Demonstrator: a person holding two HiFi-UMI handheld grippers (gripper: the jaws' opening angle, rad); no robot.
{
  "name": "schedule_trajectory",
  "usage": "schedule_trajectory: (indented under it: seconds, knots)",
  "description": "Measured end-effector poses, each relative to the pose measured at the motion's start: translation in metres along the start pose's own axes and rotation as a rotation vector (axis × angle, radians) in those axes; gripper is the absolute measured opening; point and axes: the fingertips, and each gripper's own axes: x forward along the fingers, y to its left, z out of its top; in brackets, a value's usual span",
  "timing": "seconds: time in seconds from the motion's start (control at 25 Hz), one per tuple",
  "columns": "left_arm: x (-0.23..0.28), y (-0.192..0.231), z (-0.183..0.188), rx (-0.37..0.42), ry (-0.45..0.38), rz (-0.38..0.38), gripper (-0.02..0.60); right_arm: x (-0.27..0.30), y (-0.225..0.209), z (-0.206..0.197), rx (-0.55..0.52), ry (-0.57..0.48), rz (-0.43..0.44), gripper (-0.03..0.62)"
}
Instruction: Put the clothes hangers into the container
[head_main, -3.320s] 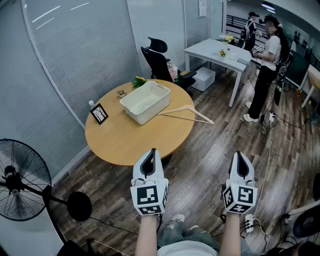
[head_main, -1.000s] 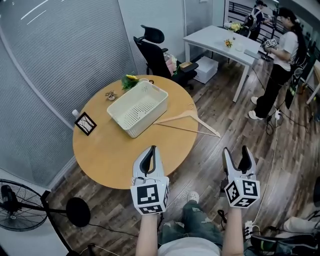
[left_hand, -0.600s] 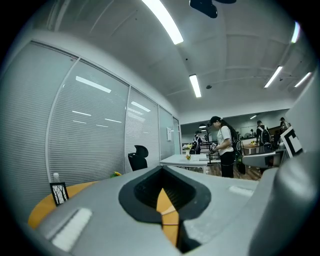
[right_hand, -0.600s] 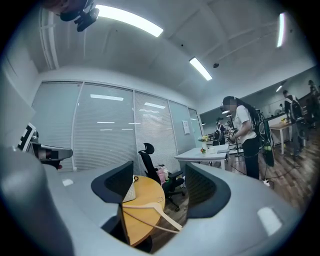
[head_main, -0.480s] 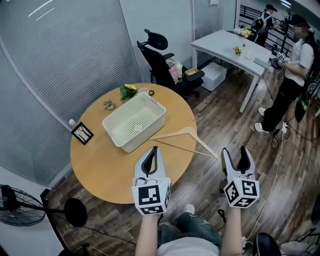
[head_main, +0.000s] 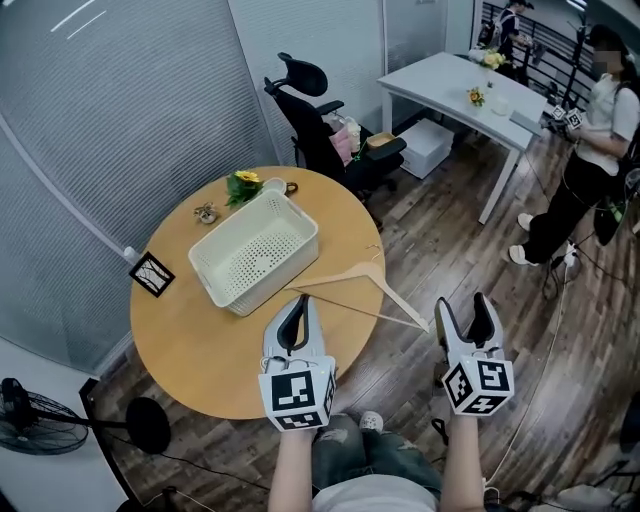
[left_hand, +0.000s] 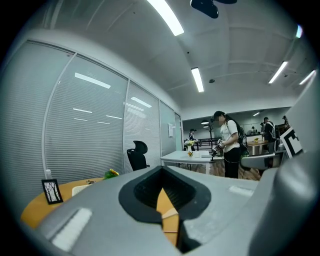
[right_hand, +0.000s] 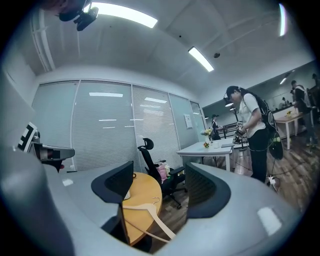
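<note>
While the head view puts the hanger (head_main: 350, 272) on the table (head_main: 190, 340) just beside the container (head_main: 275, 280), its long bar slanting toward our nearer right gripper (head_main: 460, 305), the left gripper view shows our left gripper (left_hand: 169, 220) closed and empty, and the right gripper view frames the hanger ahead between half-spread, empty jaws.

A round wooden table (head_main: 200, 350) carries a white perforated basket (head_main: 272, 283). To the basket's right lies a wooden clothes hanger (head_main: 345, 273), one arm overhanging the table's edge. Left of the basket stands a small picture frame (head_main: 151, 275). Behind the basket lie a yellow flower with green leaves (head_main: 241, 184) and a small trinket (head_main: 206, 212).
</note>
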Motion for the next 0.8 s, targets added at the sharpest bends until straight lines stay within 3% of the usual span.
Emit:
schedule_trajectory:
  seconds: [0.52,0.8]
  knots:
    - [0.054,-0.015,-0.021,0.004,0.067,-0.079,0.0,0.034,-0.022,-0.02,0.056,0.053,-0.041,0.334]
    - [0.092,-0.012,-0.031,0.01,0.101,-0.123,0.0,0.061,-0.032,-0.036,0.145,0.08,-0.064,0.333]
